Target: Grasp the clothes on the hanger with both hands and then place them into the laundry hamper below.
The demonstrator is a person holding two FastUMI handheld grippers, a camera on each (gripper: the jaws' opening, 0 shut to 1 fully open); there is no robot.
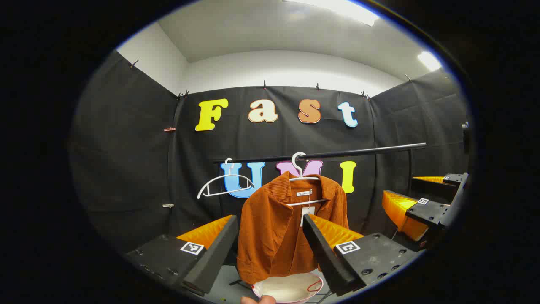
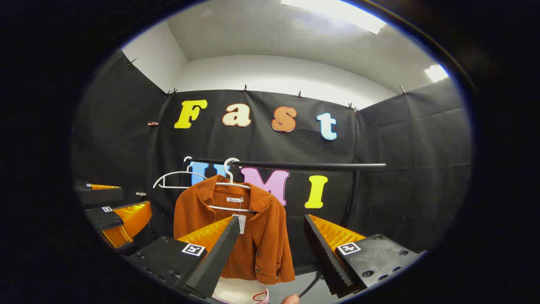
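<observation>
Rust-orange corduroy shirt (image 1: 283, 228) hangs on a white hanger (image 1: 300, 169) from the black rail (image 1: 337, 154), above the white laundry hamper (image 1: 291, 289). Empty white hanger (image 1: 223, 185) alongside. Left gripper (image 1: 270, 253) and right gripper (image 2: 270, 253): fingers spread, short of the shirt, holding nothing.

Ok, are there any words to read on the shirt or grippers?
Small white neck label in the rust-orange corduroy shirt: writing too small to read.
White paper hang tag below it: too blurred to read.
Square black-and-white markers on the left gripper: patterns, no words.
</observation>
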